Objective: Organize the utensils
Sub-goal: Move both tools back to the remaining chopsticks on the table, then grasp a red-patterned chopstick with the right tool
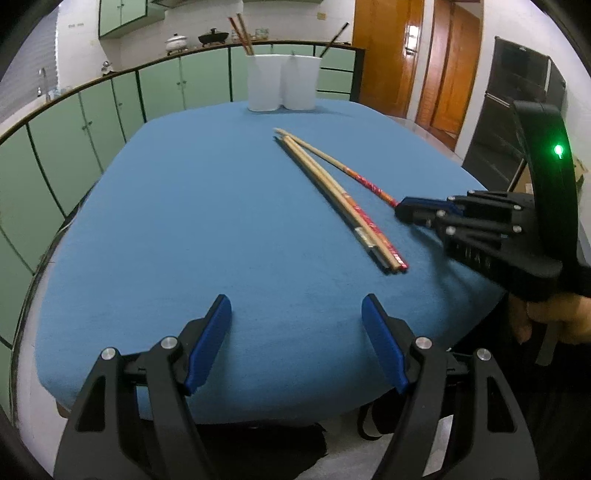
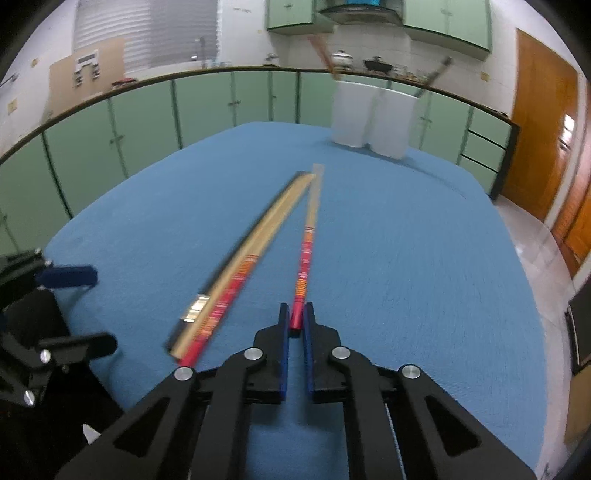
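Note:
A bundle of chopsticks (image 1: pixel 340 206) lies diagonally on the blue table (image 1: pixel 184 221). One red-ended chopstick (image 1: pixel 343 166) lies apart to its right. My right gripper (image 2: pixel 296 317) is shut on that chopstick's red end (image 2: pixel 303 266); it also shows in the left wrist view (image 1: pixel 400 210). The bundle (image 2: pixel 236 269) lies just left of it. My left gripper (image 1: pixel 295 314) is open and empty near the table's front edge. Two white holders (image 1: pixel 282 83) stand at the far edge, the left one with red chopsticks (image 1: pixel 242 33) in it, the right one with a dark one (image 1: pixel 334 38).
Green cabinets (image 1: pixel 92 122) curve behind the table. A wooden door (image 1: pixel 391 55) stands at the right. The left gripper shows at the left edge of the right wrist view (image 2: pixel 74 277). The holders also show in the right wrist view (image 2: pixel 371 118).

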Available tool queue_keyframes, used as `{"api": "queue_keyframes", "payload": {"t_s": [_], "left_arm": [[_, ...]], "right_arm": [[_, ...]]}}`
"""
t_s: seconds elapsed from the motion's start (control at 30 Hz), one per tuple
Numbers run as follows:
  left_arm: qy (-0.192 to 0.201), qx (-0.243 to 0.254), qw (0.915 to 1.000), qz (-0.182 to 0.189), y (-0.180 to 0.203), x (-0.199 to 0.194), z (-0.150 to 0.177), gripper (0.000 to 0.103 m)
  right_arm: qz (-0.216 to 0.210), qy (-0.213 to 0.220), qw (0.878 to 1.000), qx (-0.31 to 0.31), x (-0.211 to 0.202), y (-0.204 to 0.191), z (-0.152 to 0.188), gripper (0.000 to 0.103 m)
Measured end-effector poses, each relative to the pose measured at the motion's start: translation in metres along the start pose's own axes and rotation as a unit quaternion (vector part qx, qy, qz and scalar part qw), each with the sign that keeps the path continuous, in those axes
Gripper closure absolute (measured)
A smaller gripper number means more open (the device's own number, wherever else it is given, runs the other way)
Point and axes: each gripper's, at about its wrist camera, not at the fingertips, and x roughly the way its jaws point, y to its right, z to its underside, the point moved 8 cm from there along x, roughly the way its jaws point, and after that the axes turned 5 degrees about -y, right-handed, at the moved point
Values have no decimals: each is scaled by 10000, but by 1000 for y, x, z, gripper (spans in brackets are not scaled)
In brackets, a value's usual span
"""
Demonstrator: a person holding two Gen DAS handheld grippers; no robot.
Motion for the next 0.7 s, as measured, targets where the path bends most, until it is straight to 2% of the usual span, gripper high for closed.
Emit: {"api": "queue_keyframes", "payload": {"t_s": [0.2, 0.5, 0.7], "left_arm": [[-12, 138, 9999, -28, 21, 13, -8, 31], [15, -47, 9999, -149, 27, 26, -22, 27], [-58, 59, 9998, -203, 17, 18, -11, 27]], "right_arm": [[40, -3, 9993, 384, -12, 32, 14, 97], [-18, 9, 9983, 591, -15, 41, 19, 97], [-44, 19, 9979, 640, -16, 42, 19, 97]]}}
